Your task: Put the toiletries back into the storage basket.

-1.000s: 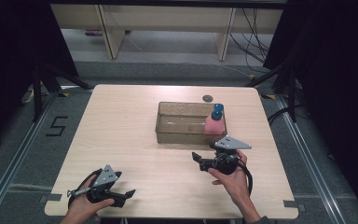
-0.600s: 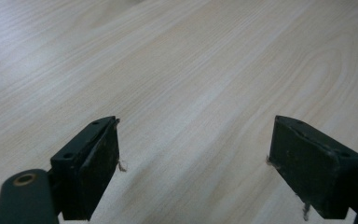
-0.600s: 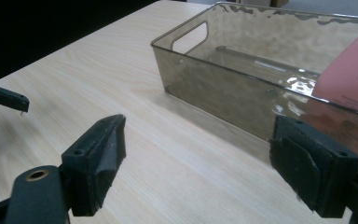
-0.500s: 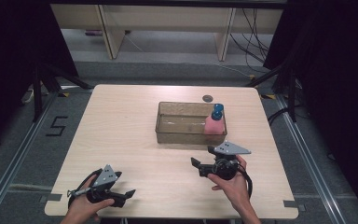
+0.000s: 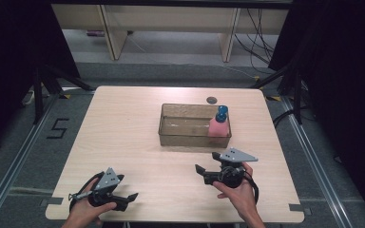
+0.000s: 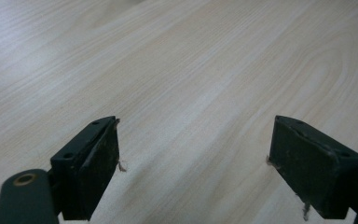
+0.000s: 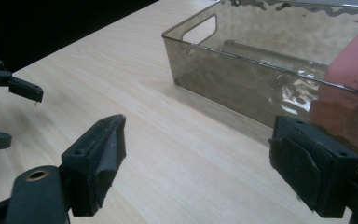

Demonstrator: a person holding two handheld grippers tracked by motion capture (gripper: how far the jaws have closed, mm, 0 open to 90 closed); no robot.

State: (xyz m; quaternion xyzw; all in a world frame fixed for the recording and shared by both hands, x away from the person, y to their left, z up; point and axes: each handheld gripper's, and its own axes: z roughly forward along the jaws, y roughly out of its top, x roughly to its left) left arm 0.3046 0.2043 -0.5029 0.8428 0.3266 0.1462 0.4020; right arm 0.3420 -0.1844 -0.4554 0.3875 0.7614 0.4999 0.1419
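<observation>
On the table (image 5: 123,133), one bin (image 5: 190,128), one pink bottle (image 5: 218,126), two hand-held grippers, left hand-held gripper (image 5: 132,196) and right hand-held gripper (image 5: 208,162), both gaping.

The pink bottle with a blue cap (image 5: 218,124) stands in the clear brownish plastic bin (image 5: 171,137), and the front wall of the bin blurs its lower part. In the right gripper view the picture's right edge cuts this bottle (image 7: 354,70), so its cap is out of frame there. The small dark round object (image 5: 212,99) on the light wooden table (image 5: 123,123) behind the bin is too small to tell what it is. The person's forearms are cut by the bottom edge of the high view.
</observation>
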